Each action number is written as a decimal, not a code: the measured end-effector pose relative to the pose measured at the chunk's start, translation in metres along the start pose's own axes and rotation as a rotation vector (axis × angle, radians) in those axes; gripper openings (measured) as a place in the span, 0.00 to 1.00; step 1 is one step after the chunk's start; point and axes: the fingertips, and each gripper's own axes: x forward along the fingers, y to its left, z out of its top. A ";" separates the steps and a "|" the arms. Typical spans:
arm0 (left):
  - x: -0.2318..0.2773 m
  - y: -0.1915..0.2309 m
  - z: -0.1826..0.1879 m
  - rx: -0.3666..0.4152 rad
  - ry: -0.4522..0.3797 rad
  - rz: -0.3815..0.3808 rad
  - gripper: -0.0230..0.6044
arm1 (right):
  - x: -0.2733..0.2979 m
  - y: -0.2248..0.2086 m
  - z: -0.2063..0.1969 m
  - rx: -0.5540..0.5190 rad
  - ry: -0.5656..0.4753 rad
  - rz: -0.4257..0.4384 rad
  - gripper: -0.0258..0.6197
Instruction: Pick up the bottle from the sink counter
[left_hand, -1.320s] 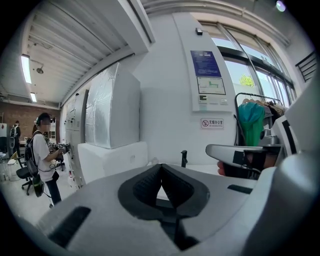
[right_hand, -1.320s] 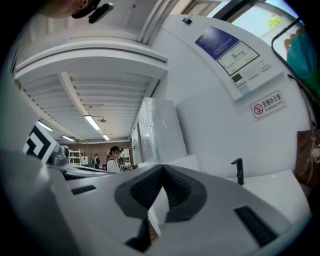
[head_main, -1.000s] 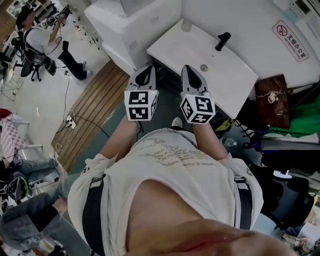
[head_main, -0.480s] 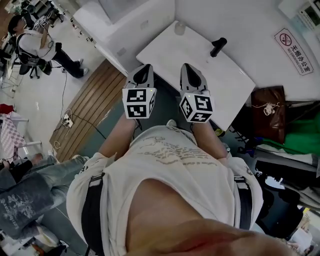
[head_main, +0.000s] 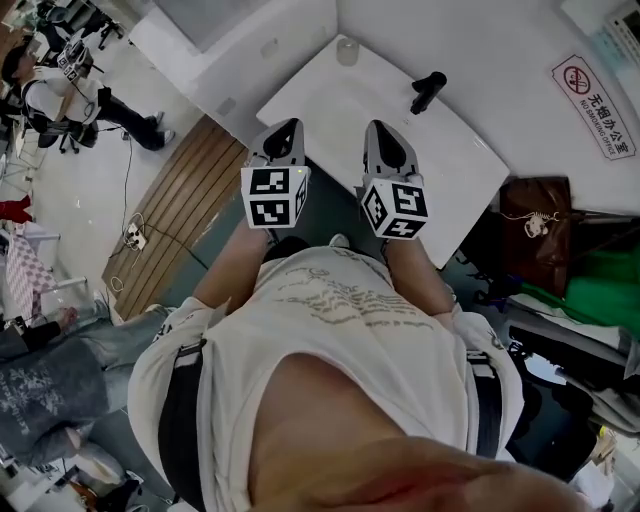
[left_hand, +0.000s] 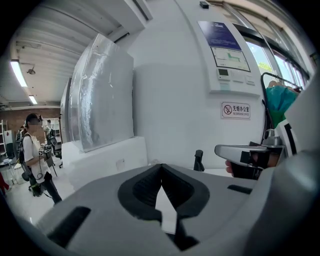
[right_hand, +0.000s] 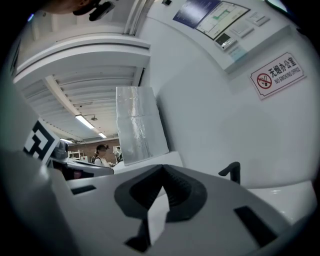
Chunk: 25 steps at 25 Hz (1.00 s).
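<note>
In the head view a small clear bottle (head_main: 347, 50) stands at the far left corner of the white sink counter (head_main: 330, 105), left of a black faucet (head_main: 428, 92). My left gripper (head_main: 288, 128) and right gripper (head_main: 381, 130) are held side by side, both shut and empty, with their tips over the counter's near edge, well short of the bottle. The left gripper view shows its jaws (left_hand: 161, 166) meeting at the tip, with the faucet (left_hand: 199, 161) beyond. The right gripper view shows the same closed jaws (right_hand: 162, 166) and the faucet (right_hand: 231, 172).
A white box-like block (head_main: 230, 40) adjoins the counter on the left. A brown bag (head_main: 540, 225) and green cloth (head_main: 610, 280) sit right of it. A no-smoking sign (head_main: 592, 105) hangs on the wall. Wooden slats (head_main: 185, 215) cover the floor at left; a person (head_main: 60, 85) stands far off.
Both grippers have moved forward together toward the sink counter, which now lies closer under their tips. Their jaws stayed shut. The person at far left shifted slightly.
</note>
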 end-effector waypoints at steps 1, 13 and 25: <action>0.004 -0.001 0.001 0.002 0.001 0.000 0.07 | 0.001 -0.005 -0.001 0.004 0.005 -0.005 0.08; 0.065 0.009 0.010 0.011 0.009 -0.055 0.07 | 0.039 -0.029 0.002 -0.006 0.006 -0.060 0.08; 0.162 0.048 0.020 0.024 0.041 -0.158 0.07 | 0.097 -0.048 0.004 -0.030 0.027 -0.182 0.08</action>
